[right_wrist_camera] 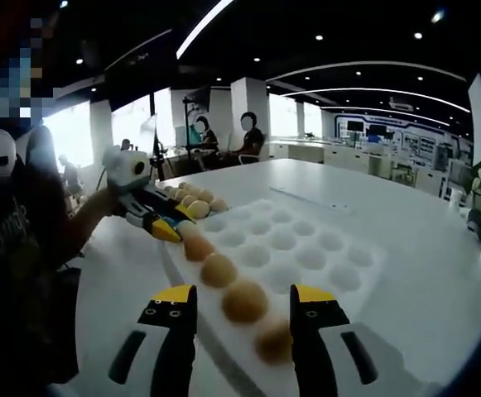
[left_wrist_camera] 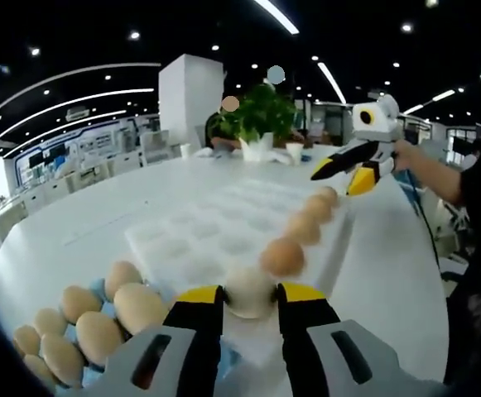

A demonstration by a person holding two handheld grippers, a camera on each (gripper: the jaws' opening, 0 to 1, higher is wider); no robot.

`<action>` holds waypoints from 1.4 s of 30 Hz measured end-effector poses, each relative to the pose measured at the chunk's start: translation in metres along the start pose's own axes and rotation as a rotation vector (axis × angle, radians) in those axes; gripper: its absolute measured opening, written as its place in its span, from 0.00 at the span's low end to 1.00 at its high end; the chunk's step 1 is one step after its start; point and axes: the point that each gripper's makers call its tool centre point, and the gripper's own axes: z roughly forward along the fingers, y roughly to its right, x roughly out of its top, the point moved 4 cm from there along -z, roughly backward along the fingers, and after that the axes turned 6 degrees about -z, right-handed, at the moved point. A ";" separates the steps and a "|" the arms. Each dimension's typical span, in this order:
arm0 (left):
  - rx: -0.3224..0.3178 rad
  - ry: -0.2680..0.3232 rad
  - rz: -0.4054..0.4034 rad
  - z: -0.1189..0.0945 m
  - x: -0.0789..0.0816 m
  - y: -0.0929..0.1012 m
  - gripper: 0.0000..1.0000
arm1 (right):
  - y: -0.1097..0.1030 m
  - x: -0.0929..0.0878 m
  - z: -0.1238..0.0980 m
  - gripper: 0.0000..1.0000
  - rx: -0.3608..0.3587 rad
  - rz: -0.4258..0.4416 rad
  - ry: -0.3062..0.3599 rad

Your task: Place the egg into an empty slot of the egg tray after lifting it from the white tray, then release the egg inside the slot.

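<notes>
Office lights streak overhead, and a big white round tabletop [left_wrist_camera: 83,223] carries everything. On it lies a white egg tray [left_wrist_camera: 215,236] with rows of hollow slots, most of them vacant; a line of brown eggs [left_wrist_camera: 306,223] runs along one edge of it.

From the left gripper view, the left gripper [left_wrist_camera: 248,299] has its yellow-tipped jaws closed against a pale egg [left_wrist_camera: 248,291], one jaw on each side, at the tray's near edge. Whether the egg sits in a slot or is held just above it, I cannot tell. Just beside it, a heap of tan eggs [left_wrist_camera: 91,318] rests on what looks like a bluish holder. A potted plant [left_wrist_camera: 257,116] stands at the far side of the tabletop.

From the right gripper view, the right gripper [right_wrist_camera: 242,308] stands open above the tray's edge row, its jaws well apart with brown eggs showing between them, touching none. The same view shows the left gripper at the tray's far end, next to the heap. A person's sleeve [right_wrist_camera: 25,240] fills the left of that view, and seated people show in the background.
</notes>
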 end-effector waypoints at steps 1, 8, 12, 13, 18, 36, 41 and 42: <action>-0.003 0.010 -0.004 -0.001 0.002 0.000 0.26 | -0.002 0.002 0.002 0.47 0.006 -0.004 0.003; -0.013 0.045 -0.030 -0.010 0.011 0.000 0.26 | -0.021 0.012 0.017 0.47 0.053 -0.046 0.019; -0.010 0.057 -0.034 -0.015 0.014 0.000 0.26 | -0.035 0.013 0.030 0.48 0.089 -0.063 0.019; -0.010 0.061 -0.038 -0.016 0.015 0.000 0.26 | -0.037 0.013 0.032 0.48 0.096 -0.070 0.019; 0.004 0.083 -0.044 -0.027 0.018 -0.003 0.26 | -0.048 0.017 0.045 0.48 0.132 -0.080 0.030; 0.103 0.130 -0.070 -0.067 0.012 -0.026 0.26 | -0.063 0.033 0.069 0.48 0.184 -0.111 0.051; 0.138 0.146 -0.080 -0.080 0.010 -0.028 0.26 | -0.066 0.035 0.075 0.48 0.196 -0.117 0.050; 0.149 0.150 -0.083 -0.084 0.010 -0.031 0.26 | -0.067 0.036 0.076 0.48 0.197 -0.119 0.048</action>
